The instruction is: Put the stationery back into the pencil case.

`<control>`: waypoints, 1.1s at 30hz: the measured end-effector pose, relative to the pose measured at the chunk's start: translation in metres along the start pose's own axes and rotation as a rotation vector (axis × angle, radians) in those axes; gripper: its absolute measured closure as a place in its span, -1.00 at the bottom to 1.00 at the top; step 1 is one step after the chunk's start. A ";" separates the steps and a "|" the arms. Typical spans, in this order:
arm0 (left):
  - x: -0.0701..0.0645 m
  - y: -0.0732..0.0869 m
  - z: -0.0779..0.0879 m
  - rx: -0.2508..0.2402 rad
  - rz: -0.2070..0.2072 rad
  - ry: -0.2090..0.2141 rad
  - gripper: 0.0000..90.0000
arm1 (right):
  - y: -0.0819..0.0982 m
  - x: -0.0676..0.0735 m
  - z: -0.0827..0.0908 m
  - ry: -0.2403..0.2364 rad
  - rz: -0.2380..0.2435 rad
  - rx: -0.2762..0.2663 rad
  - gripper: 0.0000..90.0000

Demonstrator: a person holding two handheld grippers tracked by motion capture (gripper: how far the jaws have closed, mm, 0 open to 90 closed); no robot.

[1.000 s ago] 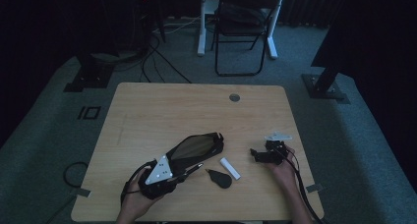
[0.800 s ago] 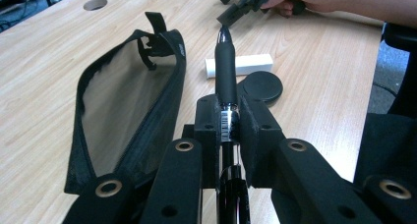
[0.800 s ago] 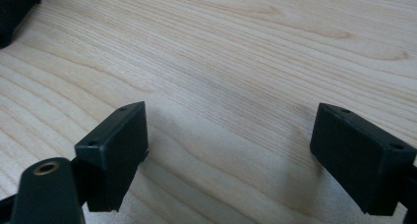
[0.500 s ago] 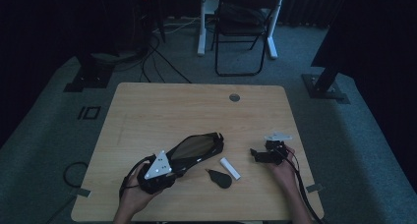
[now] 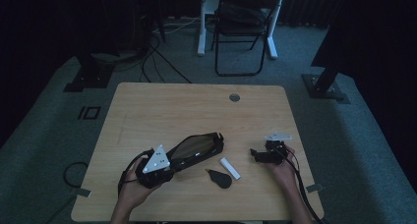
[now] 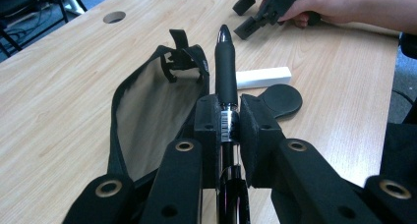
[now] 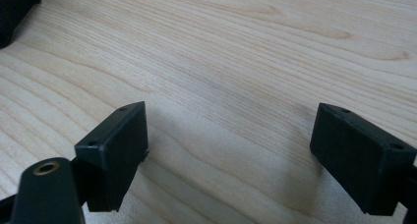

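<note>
My left claw was clamped on a black pen, pads pressing its barrel near a barcode label. The pen pointed away from me, level over the table, its tip above the far end of an open black pencil case. In the high view the left claw sat at the near end of the case, which lay slantwise on the wood.

Just beside the pen, on the side away from the case, lay a white eraser and nearer me a flat black oval piece; what that piece was I could not tell. Both rested on the table, near each other.

My right claw stood wide open with nothing between the pads, low over bare wood. In the high view it sat near the right edge, well apart from the case.
</note>
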State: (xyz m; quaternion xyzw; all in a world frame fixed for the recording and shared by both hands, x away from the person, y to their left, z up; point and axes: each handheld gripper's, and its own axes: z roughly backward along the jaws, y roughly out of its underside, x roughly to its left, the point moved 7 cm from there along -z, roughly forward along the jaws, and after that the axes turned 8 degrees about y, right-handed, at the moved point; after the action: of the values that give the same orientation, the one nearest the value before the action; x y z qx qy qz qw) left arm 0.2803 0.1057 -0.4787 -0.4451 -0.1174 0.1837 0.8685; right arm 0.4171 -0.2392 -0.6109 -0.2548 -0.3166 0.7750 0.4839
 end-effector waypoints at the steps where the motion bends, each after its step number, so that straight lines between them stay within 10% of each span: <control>1: 0.001 0.000 0.000 -0.002 0.001 -0.001 0.76 | 0.000 0.000 0.000 0.000 0.000 0.000 -0.68; 33: 0.020 -0.012 0.005 -0.012 0.025 -0.035 0.76 | 0.000 0.000 0.000 0.000 0.000 0.000 -0.68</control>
State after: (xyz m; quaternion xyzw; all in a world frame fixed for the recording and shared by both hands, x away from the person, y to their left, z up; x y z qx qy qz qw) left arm 0.2994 0.1119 -0.4653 -0.4486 -0.1281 0.2014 0.8613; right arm 0.4171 -0.2392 -0.6109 -0.2547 -0.3166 0.7750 0.4841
